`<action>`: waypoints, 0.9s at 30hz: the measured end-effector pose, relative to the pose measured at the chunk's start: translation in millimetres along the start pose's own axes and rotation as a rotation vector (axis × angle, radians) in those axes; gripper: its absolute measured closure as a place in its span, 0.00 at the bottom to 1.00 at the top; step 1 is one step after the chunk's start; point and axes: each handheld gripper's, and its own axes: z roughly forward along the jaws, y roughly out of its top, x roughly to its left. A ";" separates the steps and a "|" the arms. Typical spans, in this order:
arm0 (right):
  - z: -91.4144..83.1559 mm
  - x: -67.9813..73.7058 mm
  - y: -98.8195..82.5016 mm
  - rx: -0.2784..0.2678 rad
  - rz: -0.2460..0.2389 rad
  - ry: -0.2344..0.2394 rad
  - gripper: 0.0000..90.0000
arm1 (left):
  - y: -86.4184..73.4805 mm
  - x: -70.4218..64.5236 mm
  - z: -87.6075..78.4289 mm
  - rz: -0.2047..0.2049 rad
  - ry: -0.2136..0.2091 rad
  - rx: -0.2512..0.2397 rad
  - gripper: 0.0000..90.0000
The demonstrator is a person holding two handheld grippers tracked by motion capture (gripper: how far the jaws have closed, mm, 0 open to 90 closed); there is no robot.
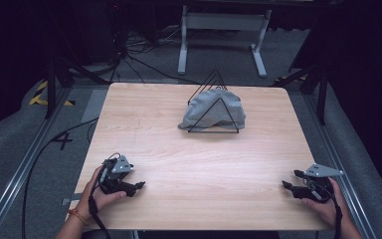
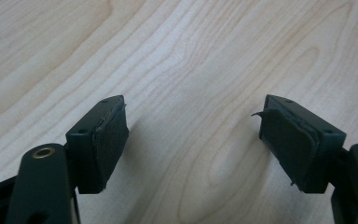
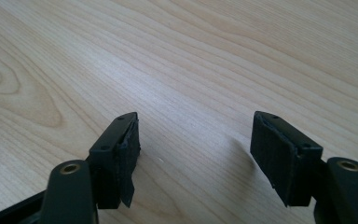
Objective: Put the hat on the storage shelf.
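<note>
A grey cap [image 1: 212, 110] hangs on a black wire stand [image 1: 214, 79] at the far middle of the wooden table [image 1: 194, 164]. My left gripper [image 1: 138, 187] rests near the front left corner, held in a hand, its jaws pointing right. It is open [image 2: 193, 135] over bare wood, nothing between its pads [image 2: 109, 140]. My right gripper [image 1: 289, 181] rests near the front right corner, jaws pointing left. It is open too [image 3: 196, 149], with bare wood between its pads [image 3: 272, 154]. Both grippers sit far from the cap.
The table's front and side edges lie close to both hands. Beyond the far edge stand a white frame's legs [image 1: 223, 35], with cables on the floor [image 1: 139, 55]. Metal rails [image 1: 25, 164] run along both sides of the table.
</note>
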 end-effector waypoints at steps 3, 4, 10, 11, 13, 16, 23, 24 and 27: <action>0.7 -6.1 -6.0 -0.033 0.034 0.022 0.35 | -6.2 -0.3 -2.3 -0.012 -0.015 -0.013 0.24; 1.1 -7.8 -7.5 -0.039 0.050 0.030 0.35 | -8.7 -0.9 -2.8 -0.017 -0.009 -0.027 0.23; 1.5 -8.0 -7.5 -0.040 0.045 0.029 0.33 | -16.4 -5.4 -4.3 -0.042 0.012 -0.068 0.23; 1.6 -8.0 -7.5 -0.040 0.045 0.029 0.33 | -16.5 -6.0 -4.2 -0.050 0.012 -0.069 0.23; 1.7 -8.2 -7.5 -0.039 0.046 0.027 0.32 | -16.5 -6.0 -4.4 -0.050 0.015 -0.067 0.22; 1.7 -8.2 -7.5 -0.039 0.047 0.027 0.32 | -16.5 -6.0 -4.4 -0.049 0.015 -0.067 0.22; 2.0 -8.4 -7.3 -0.038 0.048 0.026 0.31 | -16.6 -5.9 -4.3 -0.050 0.014 -0.067 0.22; 2.0 -8.5 -7.3 -0.038 0.048 0.026 0.31 | -16.5 -5.9 -4.3 -0.049 0.014 -0.067 0.22; 2.2 -8.6 -7.2 -0.038 0.048 0.023 0.30 | -16.5 -6.0 -4.3 -0.050 0.013 -0.067 0.22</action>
